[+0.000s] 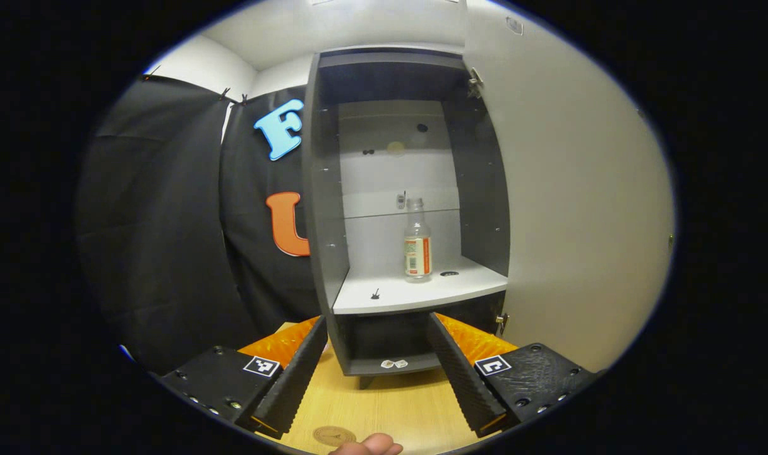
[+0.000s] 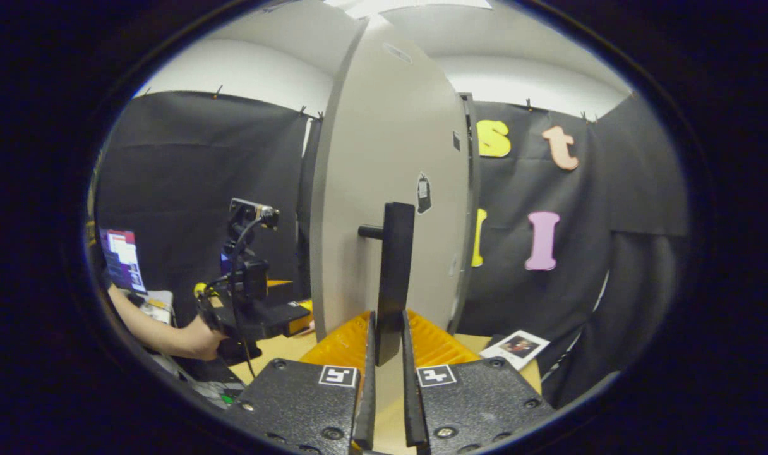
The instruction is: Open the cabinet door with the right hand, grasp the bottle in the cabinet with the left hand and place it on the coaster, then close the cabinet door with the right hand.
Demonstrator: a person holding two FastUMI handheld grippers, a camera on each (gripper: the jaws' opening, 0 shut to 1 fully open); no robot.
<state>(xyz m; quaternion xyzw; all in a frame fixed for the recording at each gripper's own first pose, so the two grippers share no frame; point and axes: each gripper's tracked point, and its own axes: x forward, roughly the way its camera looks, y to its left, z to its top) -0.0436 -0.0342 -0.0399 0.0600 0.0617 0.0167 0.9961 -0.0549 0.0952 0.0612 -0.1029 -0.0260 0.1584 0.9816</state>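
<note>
clear plastic bottle (image 1: pixel 417 243) with a white-and-orange label, upright on the pale grey shelf (image 1: pixel 415 292) of the dark grey cabinet (image 1: pixel 324 208), toward the back right of that shelf. uncapped at the top, as far as can be told. small black mark (image 1: pixel 375 294) near the shelf's front left, dark round spot (image 1: pixel 449 273) just beside the bottle's base. pale grey cabinet door (image 1: pixel 580 208) swung wide open on the right in the left gripper view. left gripper (image 1: pixel 378 373) low in front of the cabinet, above the light wooden counter (image 1: pixel 390 404), jaws spread wide with nothing between them, well apart from the bottle. round brown coaster (image 1: pixel 334 435) on the counter near the bottom edge, fingertip (image 1: pixel 371 445) just beside it.

right gripper (image 2: pixel 384 354) pinching the black upright bar handle (image 2: pixel 394 278) of the door (image 2: pixel 384 189), jaws pressed against both sides of the bar's lower end. farther left, hand (image 2: pixel 198 341) holding the other gripper by its dark body. printed card (image 2: pixel 516 346) flat on the counter at right.
</note>
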